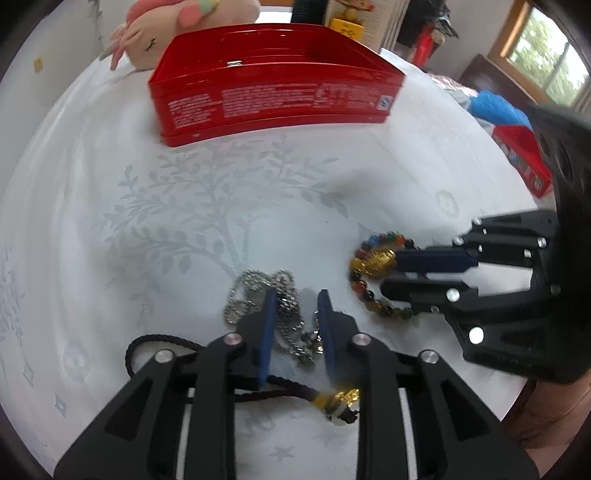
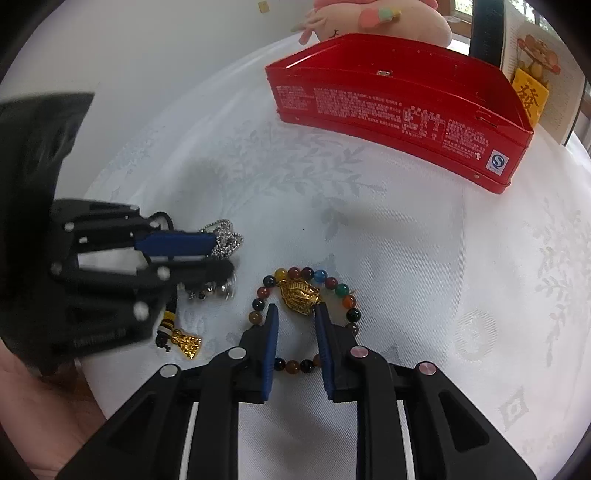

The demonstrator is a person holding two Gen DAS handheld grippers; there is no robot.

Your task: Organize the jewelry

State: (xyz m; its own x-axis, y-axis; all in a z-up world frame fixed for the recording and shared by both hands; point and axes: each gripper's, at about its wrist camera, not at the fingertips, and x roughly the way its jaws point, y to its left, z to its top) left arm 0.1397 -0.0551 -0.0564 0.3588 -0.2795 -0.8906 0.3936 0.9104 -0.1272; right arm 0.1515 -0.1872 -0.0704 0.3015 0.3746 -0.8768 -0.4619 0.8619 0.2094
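my left gripper hangs over the silver chain on the white tablecloth, jaws parted and gripping nothing. my right gripper straddles the beaded bracelet just beside it, blue pads not pressing the beads. the red tin sits well behind, open.

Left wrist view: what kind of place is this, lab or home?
Most likely a home. The round table wears a white leaf-patterned tablecloth, a pink plush toy sits behind the open red metal tin, and a wood-framed window shows greenery outside.
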